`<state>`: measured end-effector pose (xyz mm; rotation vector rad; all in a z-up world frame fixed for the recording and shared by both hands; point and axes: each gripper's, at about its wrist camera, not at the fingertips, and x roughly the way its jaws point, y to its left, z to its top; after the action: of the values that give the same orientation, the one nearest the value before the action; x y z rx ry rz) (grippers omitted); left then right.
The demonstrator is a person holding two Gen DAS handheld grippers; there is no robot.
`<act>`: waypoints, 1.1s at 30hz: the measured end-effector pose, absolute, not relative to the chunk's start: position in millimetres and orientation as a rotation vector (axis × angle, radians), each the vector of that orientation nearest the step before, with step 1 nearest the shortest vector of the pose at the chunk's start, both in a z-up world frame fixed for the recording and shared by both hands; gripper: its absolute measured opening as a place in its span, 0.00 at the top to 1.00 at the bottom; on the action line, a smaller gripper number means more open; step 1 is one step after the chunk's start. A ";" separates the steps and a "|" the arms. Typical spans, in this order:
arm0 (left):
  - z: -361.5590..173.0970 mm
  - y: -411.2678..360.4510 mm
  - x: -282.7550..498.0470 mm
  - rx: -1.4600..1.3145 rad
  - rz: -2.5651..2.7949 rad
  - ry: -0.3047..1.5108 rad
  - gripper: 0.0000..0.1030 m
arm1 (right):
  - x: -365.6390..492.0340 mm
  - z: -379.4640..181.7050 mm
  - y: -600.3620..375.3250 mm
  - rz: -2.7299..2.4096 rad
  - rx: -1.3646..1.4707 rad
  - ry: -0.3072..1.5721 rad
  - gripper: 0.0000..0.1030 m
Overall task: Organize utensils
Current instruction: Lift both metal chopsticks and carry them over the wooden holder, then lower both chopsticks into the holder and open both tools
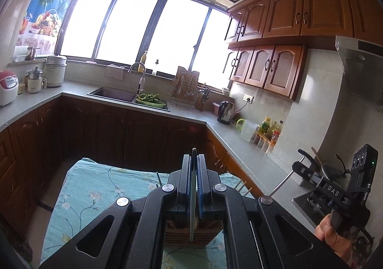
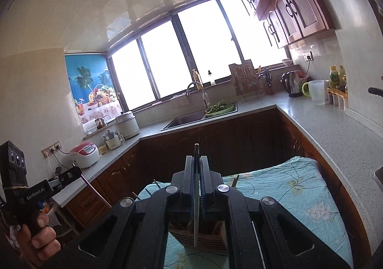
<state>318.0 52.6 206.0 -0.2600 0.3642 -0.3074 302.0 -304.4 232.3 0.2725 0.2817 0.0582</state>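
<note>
My left gripper [image 1: 194,158] is shut on a knife [image 1: 192,199], seen edge-on. Its black handle end pokes past the fingertips and its pale blade hangs down toward a wooden knife block [image 1: 189,236] on the teal floral cloth [image 1: 95,192]. My right gripper [image 2: 196,158] is shut on a second knife [image 2: 196,206] in the same way, above the same block [image 2: 205,235]. Each gripper also shows in the other's view, in a person's hand: the right gripper [image 1: 302,166] with its blade [image 1: 280,185] slanting down, and the left gripper [image 2: 74,170] at the far left. Thin wooden sticks [image 1: 239,185] rise from the block.
A grey L-shaped counter [image 1: 239,147] runs around dark wooden cabinets. It carries a sink [image 1: 112,94], a green basket of greens [image 1: 150,101], a dish rack [image 1: 185,88], a kettle [image 1: 226,112], a clear jug [image 1: 247,130], bottles and rice cookers [image 1: 7,87]. A wok [image 1: 332,170] sits at the right.
</note>
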 end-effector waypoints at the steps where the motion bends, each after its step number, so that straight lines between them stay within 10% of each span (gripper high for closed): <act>1: 204.1 50.1 325.6 -0.262 -0.303 0.361 0.97 | 307.6 232.9 -305.2 0.057 0.275 0.279 0.96; 33: 89.1 16.8 457.6 -0.295 -0.243 0.552 0.97 | 375.0 117.2 -315.7 0.023 0.374 0.484 0.96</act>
<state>457.6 16.8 89.1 -0.2945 0.5517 -0.2434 375.0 -315.7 117.2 0.3739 0.4841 0.0234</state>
